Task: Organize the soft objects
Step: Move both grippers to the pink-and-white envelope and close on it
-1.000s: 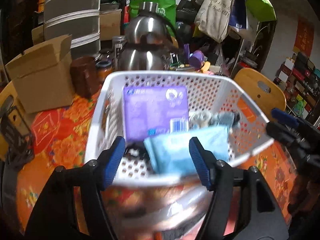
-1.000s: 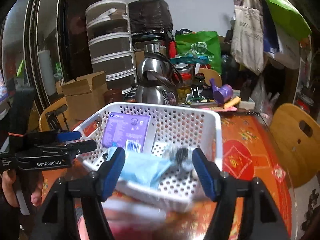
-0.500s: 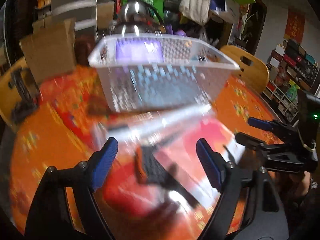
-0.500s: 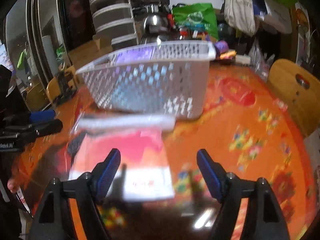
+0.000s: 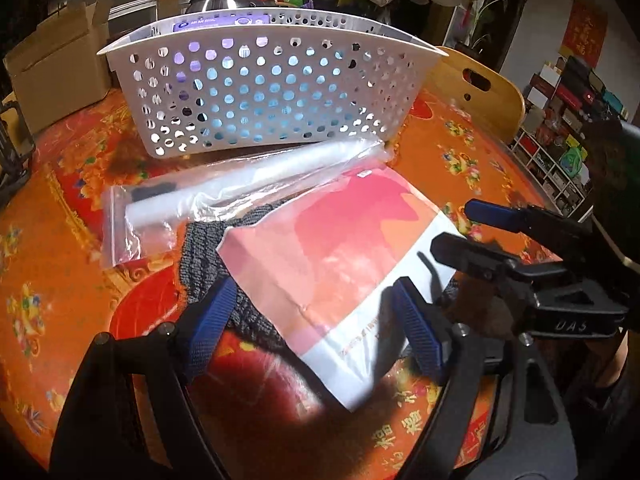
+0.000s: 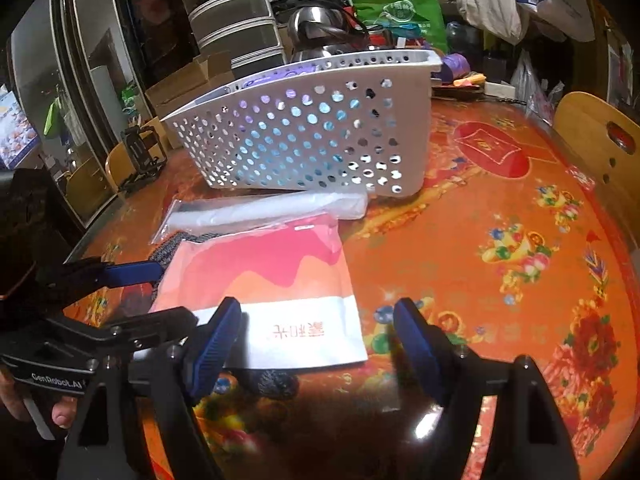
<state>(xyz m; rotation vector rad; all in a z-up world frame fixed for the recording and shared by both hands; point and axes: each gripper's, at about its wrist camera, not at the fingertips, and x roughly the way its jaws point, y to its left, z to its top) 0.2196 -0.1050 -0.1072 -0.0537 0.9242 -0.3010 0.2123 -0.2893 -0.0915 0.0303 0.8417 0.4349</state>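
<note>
A pink, orange and white soft packet lies flat on the orange table, on top of a dark grey knitted cloth. A clear zip bag with a white roll lies between it and the white perforated basket, which holds a purple pack and a light blue pack. My left gripper is open, low over the packet's near end. My right gripper is open, low over the packet's white end.
A cardboard box stands left of the basket and a steel kettle behind it. A wooden chair back rises at the table's right edge. Shelves, bags and clutter fill the background.
Both grippers pulled back from over the basket and dropped low toward the table. The basket now stands farther off and the pink packet lies under both open grippers.
</note>
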